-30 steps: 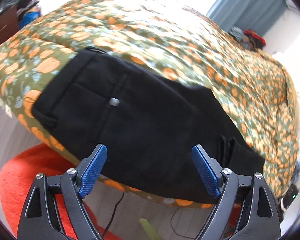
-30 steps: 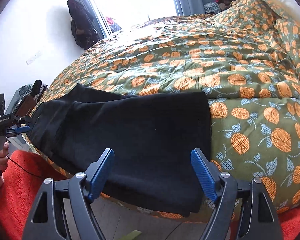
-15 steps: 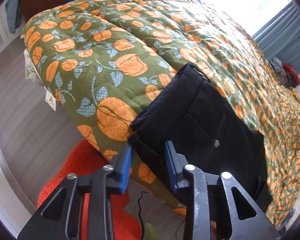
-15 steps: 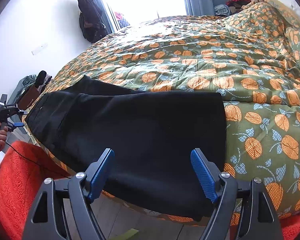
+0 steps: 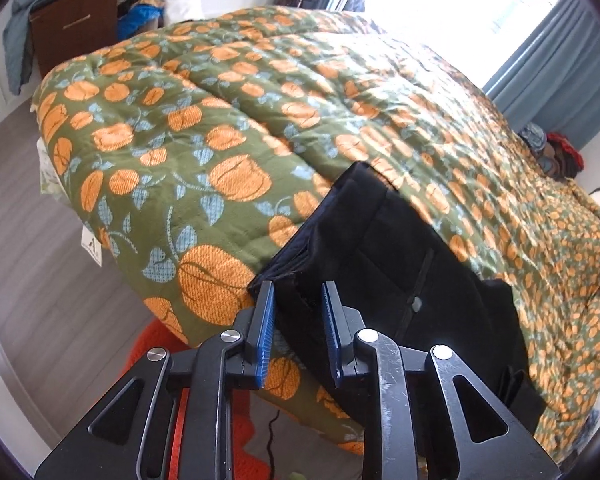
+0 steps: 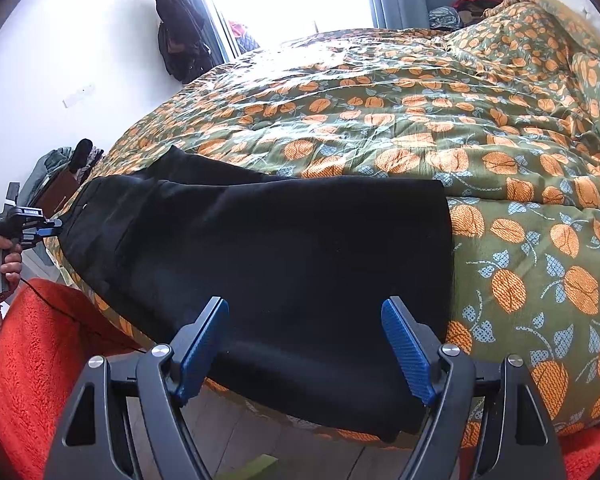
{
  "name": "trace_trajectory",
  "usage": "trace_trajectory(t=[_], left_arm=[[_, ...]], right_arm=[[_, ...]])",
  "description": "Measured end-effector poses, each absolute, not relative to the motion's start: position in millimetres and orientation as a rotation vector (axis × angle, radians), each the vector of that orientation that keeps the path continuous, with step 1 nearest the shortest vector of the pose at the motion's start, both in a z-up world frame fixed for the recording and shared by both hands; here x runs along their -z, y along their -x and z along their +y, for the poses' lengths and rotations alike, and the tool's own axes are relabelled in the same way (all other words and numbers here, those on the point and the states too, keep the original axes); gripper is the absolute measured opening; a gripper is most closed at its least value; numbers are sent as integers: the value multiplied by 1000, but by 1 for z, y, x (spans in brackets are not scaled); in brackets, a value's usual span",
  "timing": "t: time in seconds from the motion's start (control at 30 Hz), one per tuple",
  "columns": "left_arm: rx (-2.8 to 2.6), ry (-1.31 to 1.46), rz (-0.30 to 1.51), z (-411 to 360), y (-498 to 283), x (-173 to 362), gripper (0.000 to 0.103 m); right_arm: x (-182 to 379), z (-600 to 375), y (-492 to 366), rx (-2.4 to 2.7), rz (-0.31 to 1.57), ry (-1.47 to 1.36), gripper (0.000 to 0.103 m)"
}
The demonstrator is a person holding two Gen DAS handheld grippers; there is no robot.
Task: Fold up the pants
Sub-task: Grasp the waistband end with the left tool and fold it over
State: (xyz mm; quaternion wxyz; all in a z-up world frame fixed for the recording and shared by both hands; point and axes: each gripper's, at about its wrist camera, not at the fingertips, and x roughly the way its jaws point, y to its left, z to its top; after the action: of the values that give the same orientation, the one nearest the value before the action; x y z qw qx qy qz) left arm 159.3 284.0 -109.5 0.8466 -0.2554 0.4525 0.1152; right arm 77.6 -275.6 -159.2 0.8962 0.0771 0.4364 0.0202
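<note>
Black pants lie flat along the near edge of the bed, folded lengthwise, waistband to the left and leg ends to the right. In the left wrist view my left gripper has the waistband corner of the pants between its blue pads; its jaws are closing and the pads press the bunched cloth. The right wrist view shows that same left gripper at the waistband, with a hand on its handle. My right gripper hangs open just above the leg part near the bed's edge, nothing between its fingers.
The bed carries a green quilt with orange pumpkins that drops off at the near side. A red fluffy rug and a thin black cable lie on the grey floor below. A brown dresser stands past the bed's corner.
My left gripper has swung left from over the seat of the pants to the waistband corner, and its jaws have narrowed onto the cloth. The right gripper stays open and almost still.
</note>
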Motion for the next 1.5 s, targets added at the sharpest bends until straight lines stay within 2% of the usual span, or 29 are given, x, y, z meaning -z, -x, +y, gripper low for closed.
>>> trace_trajectory(t=[0.1,0.2,0.3,0.4,0.67,0.73,0.8,0.87,0.9,0.93,1.0,1.13,1.3,1.4,1.5], left_arm=[[-213,461,963,276,-173,105,22],[-266,448,1027,285,-188,128,24],[-285,545,1020,302,-181,137,34],[-314,568,983,307,-166,129,49],[-222,709,1018,311,-160,154,52],[-177,733,1051,308,-173,167,63],[-169,749,1050,306,-180,173,69],[-164,775,1011,306,-182,170,66],[-169,774,990,306,-180,166,51],[-168,767,968,307,-178,161,32],[-127,764,930,306,-170,147,21],[-24,668,859,276,-152,88,18],[268,489,799,171,-135,-2,18],[467,404,822,81,-136,-21,18],[630,349,898,-10,-139,-3,18]], right_arm=[[162,-276,-79,-44,917,-165,79],[165,-276,-81,-44,926,-173,79],[162,-275,-79,-45,915,-173,79],[162,-276,-76,-41,911,-177,79],[165,-282,-80,-34,922,-202,79],[165,-281,-81,-37,923,-199,79],[165,-280,-81,-37,924,-193,79],[164,-280,-79,-35,920,-191,79],[164,-280,-78,-31,917,-192,79],[163,-281,-78,-27,916,-196,79],[163,-285,-77,-18,911,-208,79],[159,-293,-76,-4,887,-242,79],[153,-299,-75,4,854,-267,79],[151,-305,-75,15,835,-286,79],[146,-312,-71,35,806,-313,79]])
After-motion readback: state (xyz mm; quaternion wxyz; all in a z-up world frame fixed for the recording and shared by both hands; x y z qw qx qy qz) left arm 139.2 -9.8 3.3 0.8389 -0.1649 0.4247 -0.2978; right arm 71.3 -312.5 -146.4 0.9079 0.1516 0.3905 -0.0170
